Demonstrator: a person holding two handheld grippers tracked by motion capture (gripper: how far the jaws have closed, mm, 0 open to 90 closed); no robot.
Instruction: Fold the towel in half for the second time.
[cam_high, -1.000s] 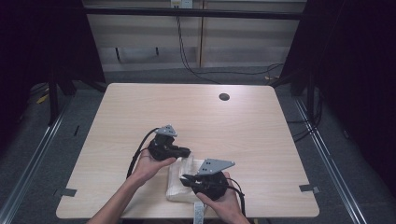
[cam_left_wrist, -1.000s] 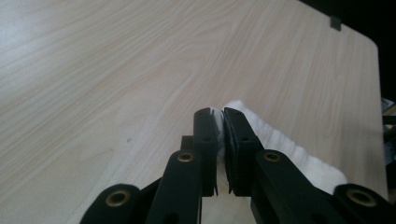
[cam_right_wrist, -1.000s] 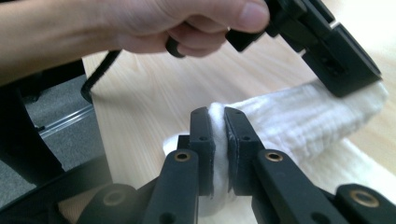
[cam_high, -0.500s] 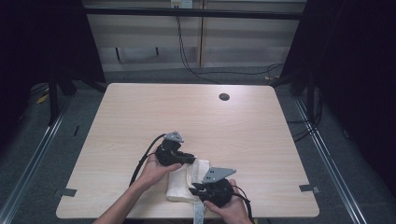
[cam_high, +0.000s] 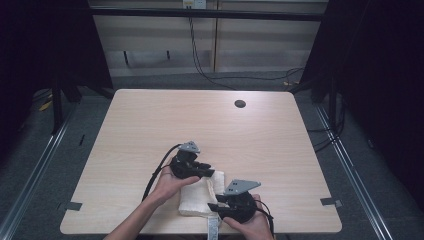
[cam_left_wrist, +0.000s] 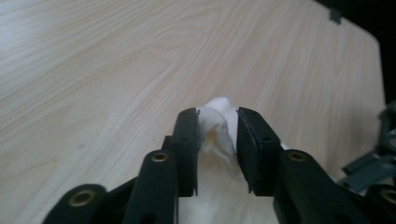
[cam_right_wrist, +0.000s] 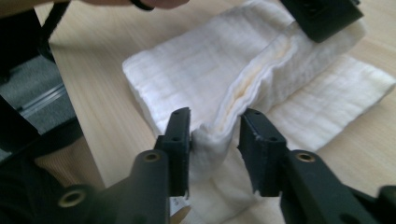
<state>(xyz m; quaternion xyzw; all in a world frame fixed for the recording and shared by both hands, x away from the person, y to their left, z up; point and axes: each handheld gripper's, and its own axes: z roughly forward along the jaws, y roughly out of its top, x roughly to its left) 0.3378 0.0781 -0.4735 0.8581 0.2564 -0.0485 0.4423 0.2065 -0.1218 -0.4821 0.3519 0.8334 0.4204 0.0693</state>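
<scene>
Bright, even light on the bench (cam_high: 150, 125), dark surroundings, soft grainy high view, near black jaws blurred, no glare

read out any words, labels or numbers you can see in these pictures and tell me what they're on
No text can be read.
The small tag at the near edge of the white towel: too small and blurred to read.
The pale label on the frame above the table: too small to read.

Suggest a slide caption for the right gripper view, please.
Right gripper, jaws just opening around a raised fold of white towel.
</scene>
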